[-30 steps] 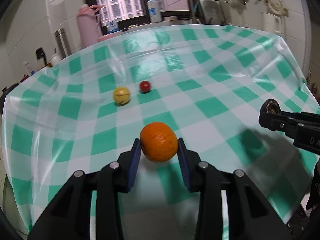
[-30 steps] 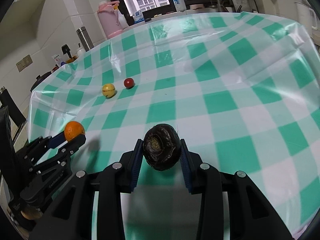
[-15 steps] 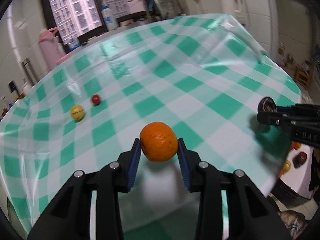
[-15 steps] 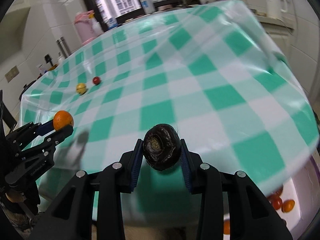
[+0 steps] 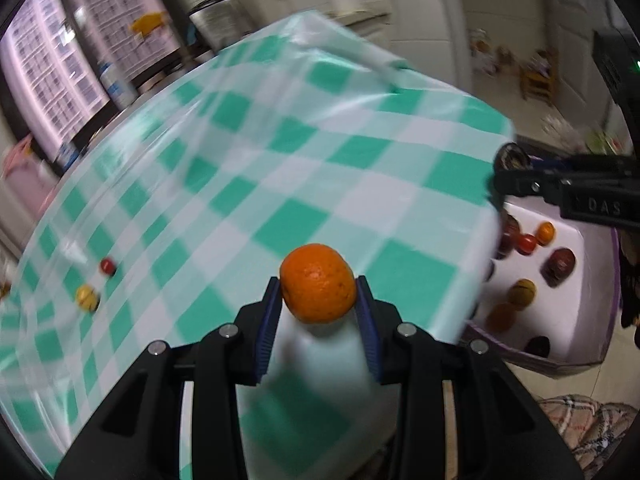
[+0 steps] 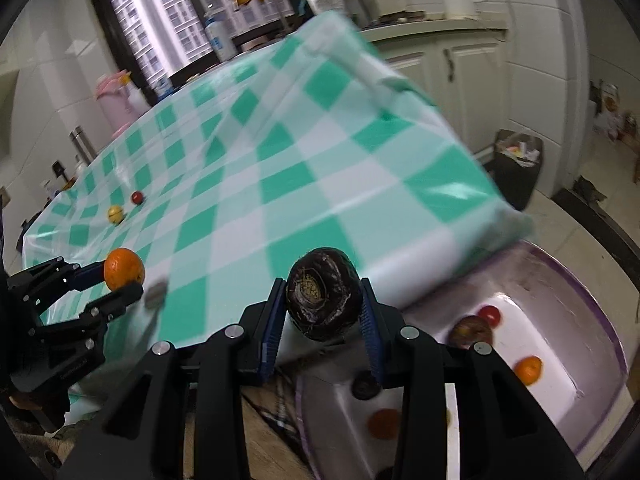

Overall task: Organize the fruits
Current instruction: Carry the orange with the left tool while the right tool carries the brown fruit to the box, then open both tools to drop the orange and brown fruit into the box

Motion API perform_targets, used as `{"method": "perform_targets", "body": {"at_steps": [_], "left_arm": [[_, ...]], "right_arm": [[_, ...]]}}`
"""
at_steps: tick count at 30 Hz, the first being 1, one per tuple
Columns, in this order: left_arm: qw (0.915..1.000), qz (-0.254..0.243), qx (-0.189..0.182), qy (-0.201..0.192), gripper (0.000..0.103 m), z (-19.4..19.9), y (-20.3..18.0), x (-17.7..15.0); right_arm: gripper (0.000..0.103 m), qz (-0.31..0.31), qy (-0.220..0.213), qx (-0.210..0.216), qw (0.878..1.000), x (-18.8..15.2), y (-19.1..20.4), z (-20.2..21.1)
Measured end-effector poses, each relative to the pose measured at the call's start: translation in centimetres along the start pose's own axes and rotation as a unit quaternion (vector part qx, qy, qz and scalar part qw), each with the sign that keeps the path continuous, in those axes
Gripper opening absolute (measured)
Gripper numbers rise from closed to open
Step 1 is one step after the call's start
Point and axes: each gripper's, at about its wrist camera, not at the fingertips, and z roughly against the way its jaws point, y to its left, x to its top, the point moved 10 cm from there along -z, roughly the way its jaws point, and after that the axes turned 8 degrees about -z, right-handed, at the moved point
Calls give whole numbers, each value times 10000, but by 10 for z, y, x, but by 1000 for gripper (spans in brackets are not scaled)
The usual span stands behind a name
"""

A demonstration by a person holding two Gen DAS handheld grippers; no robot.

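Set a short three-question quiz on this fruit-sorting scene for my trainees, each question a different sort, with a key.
1. True or false: the left gripper holds an orange.
2. What does the right gripper hold: A a yellow fruit, B a dark fruit, C nothing?
3. How many fruits lie on the checked tablecloth?

Key: 1 true. 2 B. 3 two: the small red fruit and the yellow fruit.

Only "DAS" reads — white letters on the right gripper (image 5: 516, 172).
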Motion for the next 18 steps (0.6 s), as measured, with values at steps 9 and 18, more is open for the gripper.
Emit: {"method": "perform_targets", "body": {"at_steps": [9,18], "left_arm": [[9929,-1106,-428,-128,37,-6,-89,34],[9792,-1823,-889,38,37,-27,-158,33]], "right_arm": [[36,-531,6,-566,9970,-17,-75,11],[36,-971,396,-1045,9890,-49,-131,-11]]}}
